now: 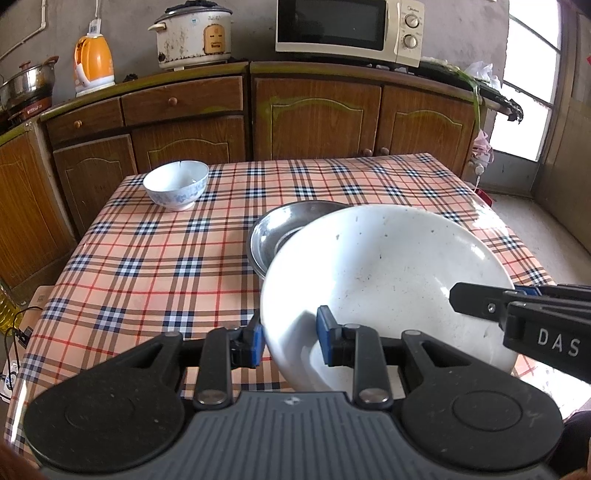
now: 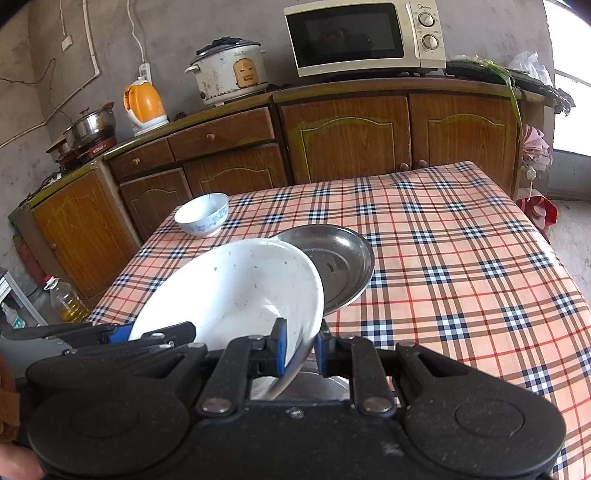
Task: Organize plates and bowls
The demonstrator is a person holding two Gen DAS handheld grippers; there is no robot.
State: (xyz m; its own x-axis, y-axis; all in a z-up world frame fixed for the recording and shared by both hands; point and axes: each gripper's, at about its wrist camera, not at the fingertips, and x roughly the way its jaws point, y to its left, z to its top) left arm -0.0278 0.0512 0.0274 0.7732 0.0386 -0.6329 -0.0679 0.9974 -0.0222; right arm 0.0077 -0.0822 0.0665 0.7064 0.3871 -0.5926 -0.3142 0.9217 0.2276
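Observation:
Both grippers hold a large white plate [image 1: 384, 266] [image 2: 236, 288] tilted above the checked table [image 1: 147, 258] [image 2: 461, 266]. My left gripper [image 1: 290, 338] is shut on its near left rim, one blue pad inside the plate and one outside. My right gripper [image 2: 300, 349] is shut on the right rim, and it also shows in the left wrist view as the right gripper [image 1: 480, 301]. The left gripper [image 2: 125, 334] shows at the plate's left edge. A steel plate [image 1: 280, 229] [image 2: 340, 266] lies on the table behind, partly hidden. A small blue-patterned bowl [image 1: 177, 184] [image 2: 201, 214] stands at the far left corner.
Wooden cabinets [image 1: 317, 118] run behind the table, carrying a microwave [image 1: 347, 29], a rice cooker [image 1: 192, 33], an orange kettle [image 1: 92, 62] and a steel pot [image 1: 26, 85]. An oil bottle [image 2: 68, 299] stands on the floor at the left. A grey metal surface [image 2: 321, 384] shows under the right gripper.

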